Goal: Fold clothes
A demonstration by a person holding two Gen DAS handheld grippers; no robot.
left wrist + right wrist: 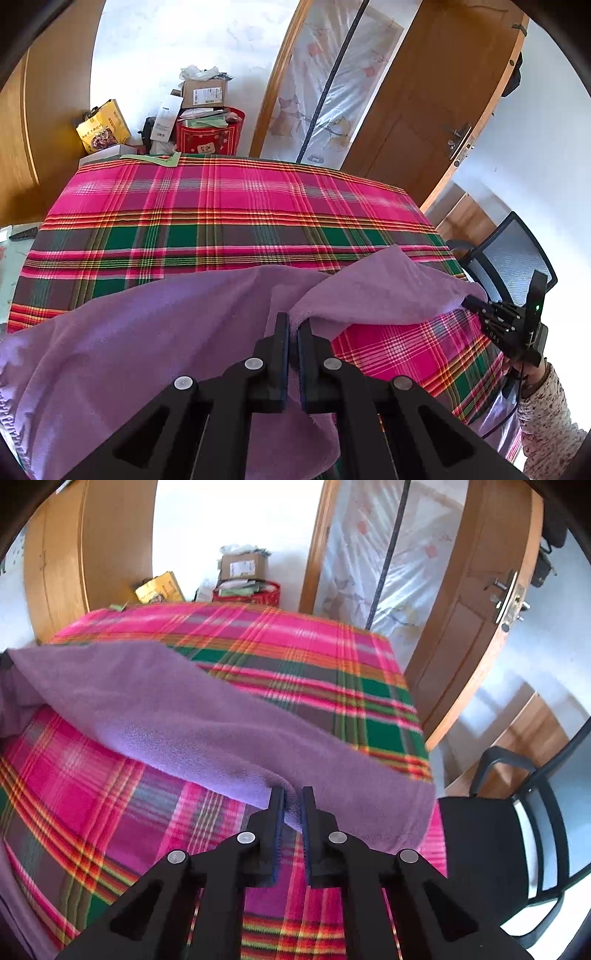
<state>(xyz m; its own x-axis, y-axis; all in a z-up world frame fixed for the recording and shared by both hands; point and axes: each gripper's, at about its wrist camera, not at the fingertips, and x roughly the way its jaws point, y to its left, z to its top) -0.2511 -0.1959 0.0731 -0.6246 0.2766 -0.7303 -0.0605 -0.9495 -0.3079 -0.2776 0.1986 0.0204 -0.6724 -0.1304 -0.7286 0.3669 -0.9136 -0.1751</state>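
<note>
Left wrist & right wrist: both grippers pinching the purple fleece

Left wrist view: left gripper (pixel 292 332) has its fingers nearly closed, w/ a fold of the purple fleece garment (pixel 155 332) caught between the pads. Fleece spreads over the near part of the plaid tablecloth (pixel 221 214) and hangs off the near edge at left. To the right, right gripper (pixel 476 304) grips the fabric's far right edge, lifted off the cloth so plaid shows underneath; a hand in a speckled sleeve (pixel 546 413) holds it. Behind the table: red bag (pixel 210 134), cardboard box (pixel 205 92), yellow bag (pixel 105 127), wooden door (pixel 417 110). Mesh-back chair (pixel 513 258) at right.

Right wrist view: right gripper (pixel 293 801) w/ fingers close together, only a narrow gap, fleece edge (pixel 184 716) clamped at the tips. Fabric stretches up and left in a raised band above the tablecloth (pixel 110 794), touching it only farther back. Black chair (pixel 491 830) just beside the table's right edge
</note>
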